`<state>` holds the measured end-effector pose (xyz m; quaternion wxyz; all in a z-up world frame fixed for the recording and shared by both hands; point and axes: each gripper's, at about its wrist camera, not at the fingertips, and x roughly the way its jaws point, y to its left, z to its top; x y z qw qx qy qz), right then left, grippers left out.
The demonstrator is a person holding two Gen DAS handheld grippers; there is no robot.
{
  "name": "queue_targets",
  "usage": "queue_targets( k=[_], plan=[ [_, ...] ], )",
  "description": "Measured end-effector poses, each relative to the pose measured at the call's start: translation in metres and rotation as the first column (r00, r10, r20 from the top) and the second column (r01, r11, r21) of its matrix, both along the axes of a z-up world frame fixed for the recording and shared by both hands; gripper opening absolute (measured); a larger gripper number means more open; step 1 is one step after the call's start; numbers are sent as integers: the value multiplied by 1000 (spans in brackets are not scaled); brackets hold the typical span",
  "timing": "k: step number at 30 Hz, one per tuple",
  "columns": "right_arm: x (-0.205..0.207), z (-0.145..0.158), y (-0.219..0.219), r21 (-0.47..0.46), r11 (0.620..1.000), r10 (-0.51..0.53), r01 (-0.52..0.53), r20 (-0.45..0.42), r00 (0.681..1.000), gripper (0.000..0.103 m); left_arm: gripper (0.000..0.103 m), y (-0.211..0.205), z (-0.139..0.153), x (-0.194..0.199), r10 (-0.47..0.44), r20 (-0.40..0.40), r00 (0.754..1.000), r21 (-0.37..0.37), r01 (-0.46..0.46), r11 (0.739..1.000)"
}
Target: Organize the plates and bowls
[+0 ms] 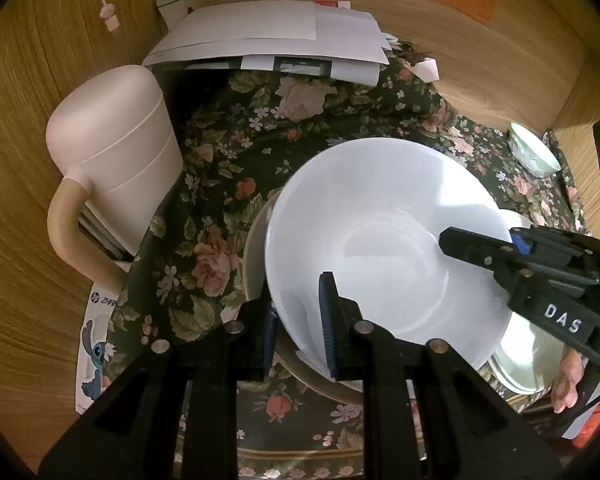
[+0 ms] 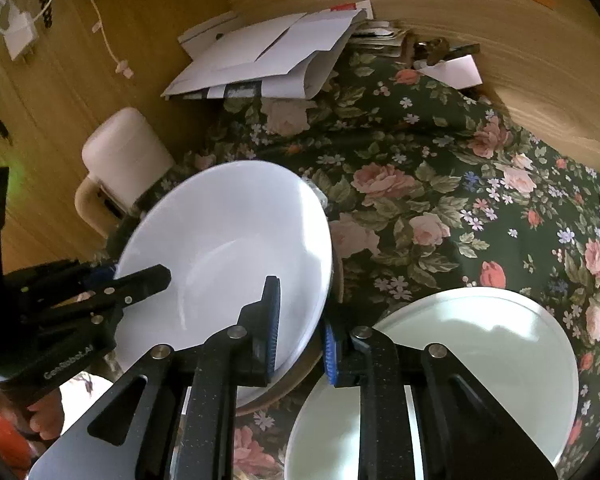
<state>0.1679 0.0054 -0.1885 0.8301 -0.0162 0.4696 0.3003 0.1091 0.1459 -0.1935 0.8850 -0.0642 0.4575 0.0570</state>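
While the left hand-held gripper (image 1: 298, 320) pinched one rim of the glossy white bowl (image 1: 384, 240), the right hand-held gripper (image 2: 300, 332) clamped the opposite rim. It sat in a tan plate (image 1: 254, 248) on the floral-clothed tabletop (image 1: 228, 152), beside a pale green plate (image 2: 500, 352).

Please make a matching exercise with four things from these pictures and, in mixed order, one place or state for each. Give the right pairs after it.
Things:
1. white bowl
2. pale green plate
3. small green bowl
4. papers

Places or states:
A. piled at the wooden wall
B. far off on the cloth, alone
C. rim pinched by both grippers
D. flat on the cloth, right of the white bowl

Pairs: 1-C, 2-D, 3-B, 4-A
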Motion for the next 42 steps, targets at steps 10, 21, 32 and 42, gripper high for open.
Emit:
queue_targets(
  k=[10, 21, 32, 42],
  plan=[
    [-4, 3, -3, -13, 1000, 15, -15, 17, 1000, 19, 19, 1, 3, 0, 10, -5, 1000, -10, -10, 1000],
    [-10, 28, -19, -20, 1000, 2, 0, 107, 994, 22, 19, -12, 36, 1, 3, 75, 997, 56, -7, 998],
    [-1, 67, -83, -14, 991, -126, 132, 220, 967, 59, 56, -59, 74, 23, -74, 169, 983, 25, 71, 997],
    [36, 82, -173, -33, 949, -295, 314, 263, 919, 62, 70, -113, 86, 76, -142, 195, 970, 4, 145, 989]
  ],
)
